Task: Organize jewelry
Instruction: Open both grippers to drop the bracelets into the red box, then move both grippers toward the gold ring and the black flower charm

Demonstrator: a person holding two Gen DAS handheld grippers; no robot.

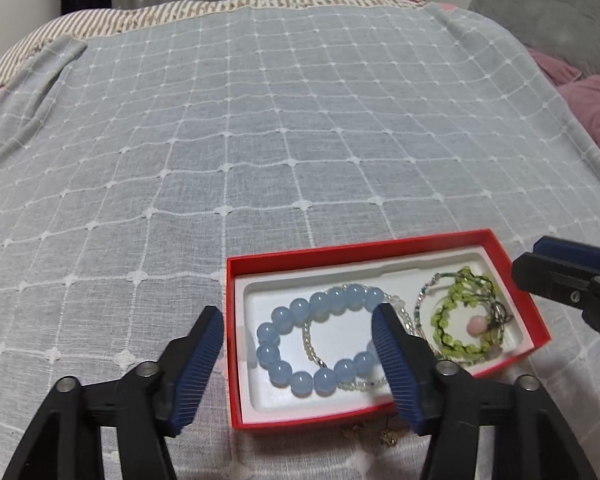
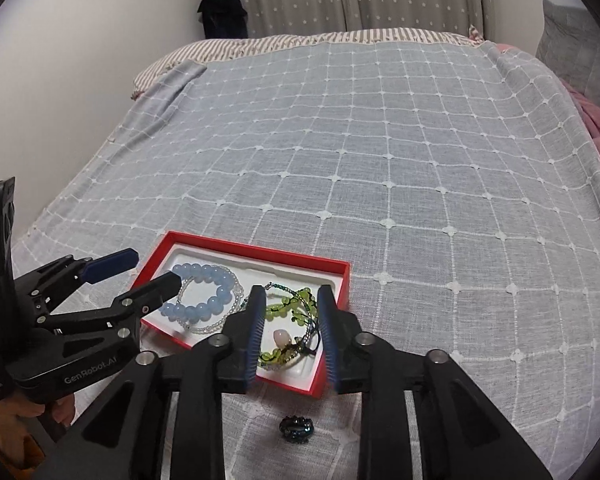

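Hovering over the red box (image 1: 380,246), your left gripper (image 1: 300,320) has jaws spread wide and pinching nothing, with the blue bead bracelet (image 1: 300,340) lying in the box's white tray between them. Your right gripper (image 2: 290,322) stands partly spread and empty above the green bead bracelet (image 2: 288,308) at the box's right end. The piece left out, a small dark beaded ring (image 2: 296,426), rests on the bed (image 2: 380,140) just outside the box's near edge, below your right jaws, so that hand is nearer.
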